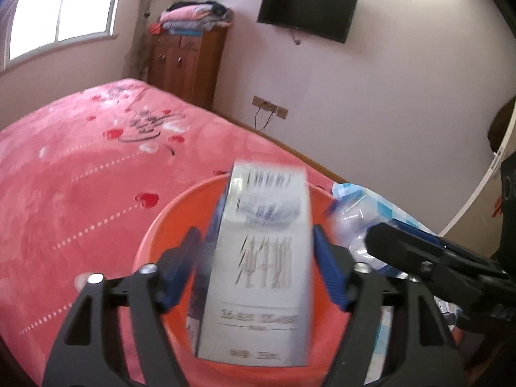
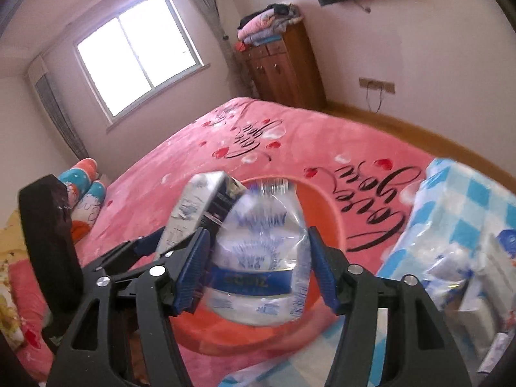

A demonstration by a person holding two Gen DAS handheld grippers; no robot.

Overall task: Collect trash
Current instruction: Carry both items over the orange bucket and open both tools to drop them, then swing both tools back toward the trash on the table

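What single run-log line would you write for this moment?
left gripper: open, milk carton between pads | right gripper: open, plastic bottle between pads | both over orange basin

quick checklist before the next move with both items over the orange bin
1. Milk carton over the orange bin: ok.
2. Left gripper jaws clear of the carton: ok, gaps show on both sides.
3. Plastic bottle over the bin: ok.
4. Right gripper jaws clear of the bottle: ok, pads stand off it.
5. Both items fully in the bin: not ok, they sit between the jaws, blurred.
6. More trash left on the checked cloth: cannot tell.
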